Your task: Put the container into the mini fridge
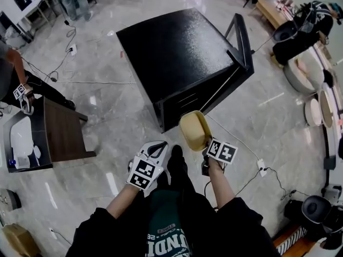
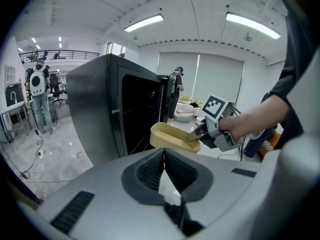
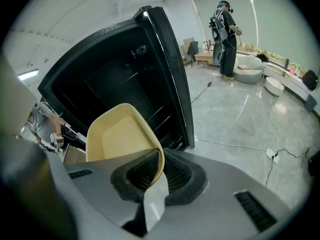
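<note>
A pale yellow empty container (image 1: 194, 130) hangs in front of the black mini fridge (image 1: 182, 58), whose door (image 1: 242, 36) stands open to the right. My right gripper (image 3: 158, 171) is shut on the container's (image 3: 122, 136) near rim, and the dark fridge interior (image 3: 120, 91) with wire shelves lies just beyond it. My left gripper (image 1: 151, 155) is below and left of the container, shut with nothing in it. In the left gripper view the container (image 2: 172, 136) shows beside the open fridge (image 2: 140, 116), held by the right gripper (image 2: 200, 133).
A low dark table (image 1: 59, 135) with a white object stands at the left, a person beside it. Cables (image 1: 252, 162) and a floor socket lie right of the fridge. Round seats (image 1: 300, 74) line the right side. Other people stand farther off.
</note>
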The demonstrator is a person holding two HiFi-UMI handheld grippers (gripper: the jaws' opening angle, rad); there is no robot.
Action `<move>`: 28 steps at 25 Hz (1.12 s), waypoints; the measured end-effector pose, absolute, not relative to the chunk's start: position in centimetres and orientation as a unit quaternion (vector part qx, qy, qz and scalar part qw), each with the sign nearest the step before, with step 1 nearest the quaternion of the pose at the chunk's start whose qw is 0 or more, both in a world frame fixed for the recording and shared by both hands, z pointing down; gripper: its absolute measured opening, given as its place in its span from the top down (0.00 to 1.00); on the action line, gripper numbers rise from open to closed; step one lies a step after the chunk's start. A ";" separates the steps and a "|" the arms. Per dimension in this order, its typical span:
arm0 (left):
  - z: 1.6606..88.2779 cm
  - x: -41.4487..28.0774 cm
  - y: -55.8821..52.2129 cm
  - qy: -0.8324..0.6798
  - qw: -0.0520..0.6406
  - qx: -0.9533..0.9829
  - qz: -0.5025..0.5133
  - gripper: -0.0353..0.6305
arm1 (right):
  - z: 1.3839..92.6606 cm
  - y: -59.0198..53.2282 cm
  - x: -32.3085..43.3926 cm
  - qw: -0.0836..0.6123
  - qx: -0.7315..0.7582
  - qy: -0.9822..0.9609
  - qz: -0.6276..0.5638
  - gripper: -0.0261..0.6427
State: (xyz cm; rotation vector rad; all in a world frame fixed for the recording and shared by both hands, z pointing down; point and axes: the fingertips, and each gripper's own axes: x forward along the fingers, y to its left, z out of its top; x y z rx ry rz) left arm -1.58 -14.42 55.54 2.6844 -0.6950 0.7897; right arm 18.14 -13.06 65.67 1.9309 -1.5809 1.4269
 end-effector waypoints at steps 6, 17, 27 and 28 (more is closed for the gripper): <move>56.4 -2.0 -15.9 -0.253 0.145 0.916 0.276 0.93 | 67.3 -17.3 18.2 0.150 0.663 -0.549 0.485 0.89; 58.0 -3.7 -17.1 -0.279 0.169 0.900 0.290 0.93 | 69.3 -23.1 17.5 0.165 0.645 -0.563 0.490 0.89; 59.0 -6.3 -17.5 -0.307 0.186 0.885 0.298 0.93 | 72.4 -27.1 16.7 0.167 0.634 -0.550 0.516 0.89; 59.1 -6.5 -17.4 -0.309 0.187 0.883 0.299 0.93 | 72.8 -27.5 16.7 0.166 0.635 -0.546 0.520 0.89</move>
